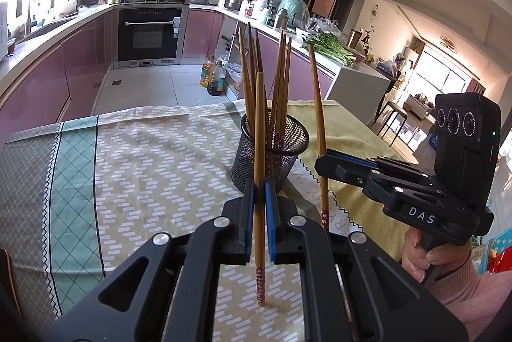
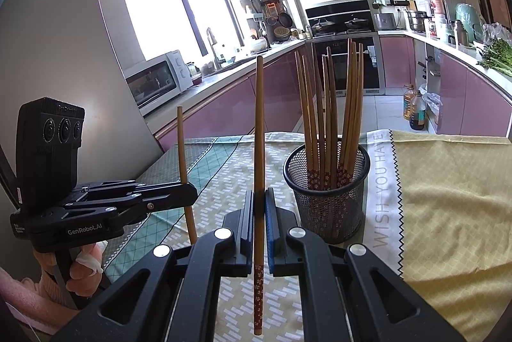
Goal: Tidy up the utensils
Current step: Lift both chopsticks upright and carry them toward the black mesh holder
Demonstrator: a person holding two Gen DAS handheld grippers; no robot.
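A black mesh holder stands on the tablecloth with several wooden chopsticks upright in it. My left gripper is shut on one wooden chopstick, held upright just in front of the holder, its red patterned end down by the cloth. My right gripper is shut on another chopstick, upright, left of the holder in its own view. In the left wrist view the right gripper sits right of the holder with its chopstick. In the right wrist view the left gripper holds its chopstick.
The table carries a patterned green and beige cloth and a yellow cloth. Pink kitchen cabinets, an oven and oil bottles on the floor lie beyond the table's far edge.
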